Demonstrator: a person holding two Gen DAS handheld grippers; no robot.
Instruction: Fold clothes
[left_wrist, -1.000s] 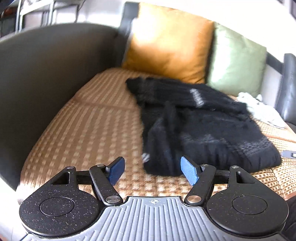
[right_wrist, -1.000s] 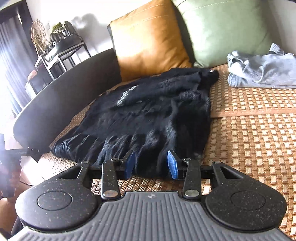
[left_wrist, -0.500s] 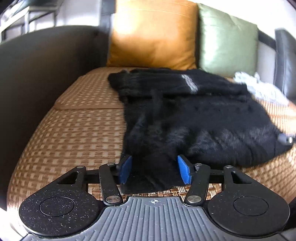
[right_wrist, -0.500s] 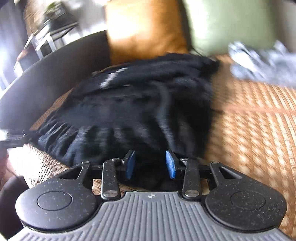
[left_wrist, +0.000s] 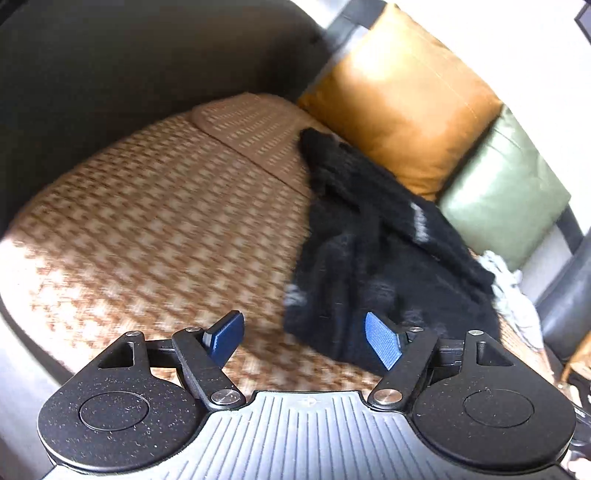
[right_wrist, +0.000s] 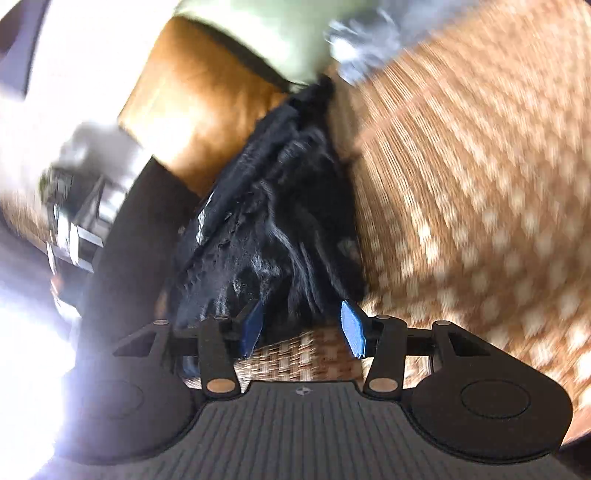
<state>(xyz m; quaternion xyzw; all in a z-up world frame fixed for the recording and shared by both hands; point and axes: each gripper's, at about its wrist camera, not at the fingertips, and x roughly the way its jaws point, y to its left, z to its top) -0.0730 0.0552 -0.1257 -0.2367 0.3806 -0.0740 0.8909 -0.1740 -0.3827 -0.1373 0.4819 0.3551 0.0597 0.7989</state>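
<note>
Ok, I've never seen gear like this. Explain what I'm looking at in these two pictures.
No robot here: a person holds a two-finger gripper in each hand, with a wide-angle camera on each looking forward along the fingers. The black plastic at the bottom of both pictures is the tool itself.

One picture comes from the left gripper, the other, tilted and blurred, from the right gripper.

Both look at a sofa with a woven brown seat cover. On it lies a fuzzy black sweater. Behind stand an orange cushion and a green cushion, with pale clothing farther along.

Both grippers' jaws have just been opening. Neither grips anything; the sweater's edge sits between the blue pads, untouched.
</note>
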